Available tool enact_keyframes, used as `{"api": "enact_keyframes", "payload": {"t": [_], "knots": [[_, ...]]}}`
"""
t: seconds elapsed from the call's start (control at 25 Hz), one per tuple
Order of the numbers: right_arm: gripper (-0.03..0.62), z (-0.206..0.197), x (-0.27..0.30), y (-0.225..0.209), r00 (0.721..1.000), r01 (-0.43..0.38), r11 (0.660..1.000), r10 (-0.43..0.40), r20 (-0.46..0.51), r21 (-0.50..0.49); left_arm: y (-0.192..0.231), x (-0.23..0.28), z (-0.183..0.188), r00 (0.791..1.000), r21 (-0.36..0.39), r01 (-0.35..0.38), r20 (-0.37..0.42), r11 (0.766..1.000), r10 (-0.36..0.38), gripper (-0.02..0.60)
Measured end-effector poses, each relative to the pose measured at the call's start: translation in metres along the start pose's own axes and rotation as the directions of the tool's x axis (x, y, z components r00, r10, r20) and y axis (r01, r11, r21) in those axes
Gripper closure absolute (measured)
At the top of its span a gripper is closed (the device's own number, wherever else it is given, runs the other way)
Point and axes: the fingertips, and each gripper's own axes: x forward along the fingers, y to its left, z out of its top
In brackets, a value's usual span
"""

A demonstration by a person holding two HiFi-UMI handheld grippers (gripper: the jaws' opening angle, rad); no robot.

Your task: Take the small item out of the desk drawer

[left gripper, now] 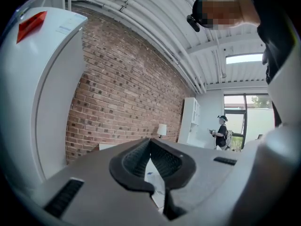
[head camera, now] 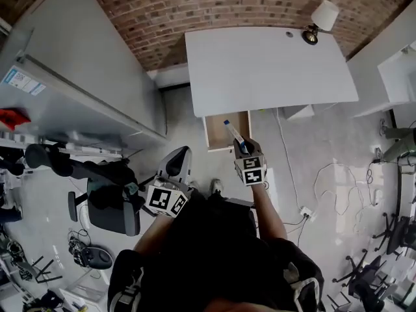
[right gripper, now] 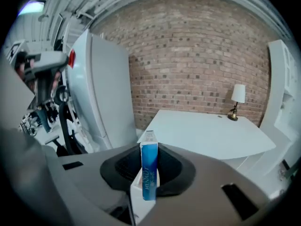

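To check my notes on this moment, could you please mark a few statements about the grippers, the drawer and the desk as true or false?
1. The right gripper grips a blue and white box between its jaws. True.
2. The desk drawer is shut. False: it is pulled open below the front edge of the white desk.
3. A lamp stands on a corner of the desk. True.
4. The left gripper reaches into the drawer. False: it is near the person's body, apart from the drawer.
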Motion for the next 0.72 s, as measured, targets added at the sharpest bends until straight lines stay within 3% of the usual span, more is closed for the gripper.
{"api": "enact_keyframes", "payload": {"t": [0.12,0.28,0.44,0.72], "knots": [[0.505,0.048,-0.036,0.010,0.991,0.030,0.999,-0.034,0.129,0.029,-0.002,-0.007,0.006,1.000,0.004,0.020,0.009,1.000,-0.020,0.572],[0.505,0.090,-0.076,0.026,0.966,0.050,0.995,-0.070,0.248,0.085,-0.004,-0.015,0.018,0.999,0.067,0.017,0.028,0.998,-0.019,0.572],[0.505,0.109,-0.108,0.048,0.946,0.038,0.990,-0.080,0.315,0.136,-0.007,-0.020,0.028,0.999,0.122,0.017,0.042,0.992,-0.022,0.572],[0.503,0.115,-0.130,0.079,0.929,0.032,0.988,-0.085,0.360,0.150,0.002,-0.019,0.021,0.998,0.105,0.041,0.034,0.994,-0.044,0.572]]}}
